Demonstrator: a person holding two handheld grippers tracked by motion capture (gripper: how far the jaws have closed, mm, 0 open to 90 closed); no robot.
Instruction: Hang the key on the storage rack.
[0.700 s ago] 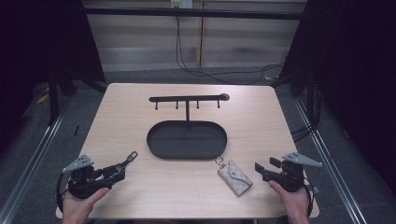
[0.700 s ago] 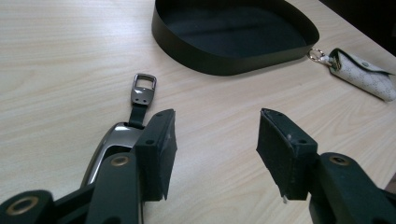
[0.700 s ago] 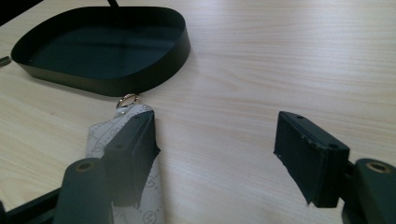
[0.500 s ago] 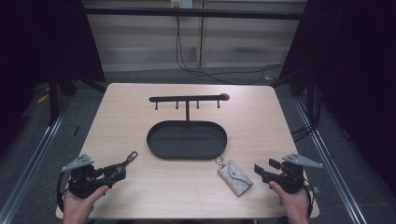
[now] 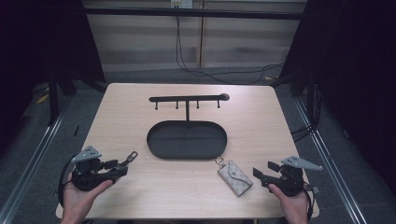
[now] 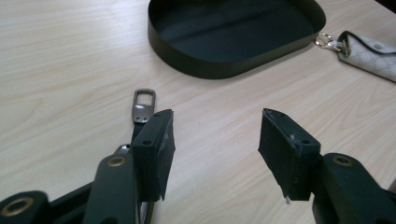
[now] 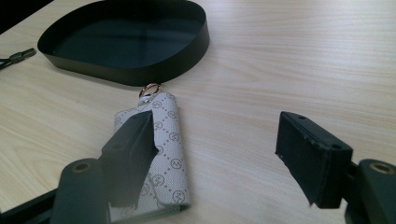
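Pale wood table (image 5: 140, 116), with a black oval tray (image 5: 156, 140) seen beyond both jaw pairs. Left gripper (image 6: 215, 140) and right gripper (image 7: 219, 149) are both held spread, nothing pinched. A key pouch (image 7: 163, 154) is partly hidden behind the right gripper's left jaw, ring end pointed at the tray. It's probably light and soft, best pinched across its width.
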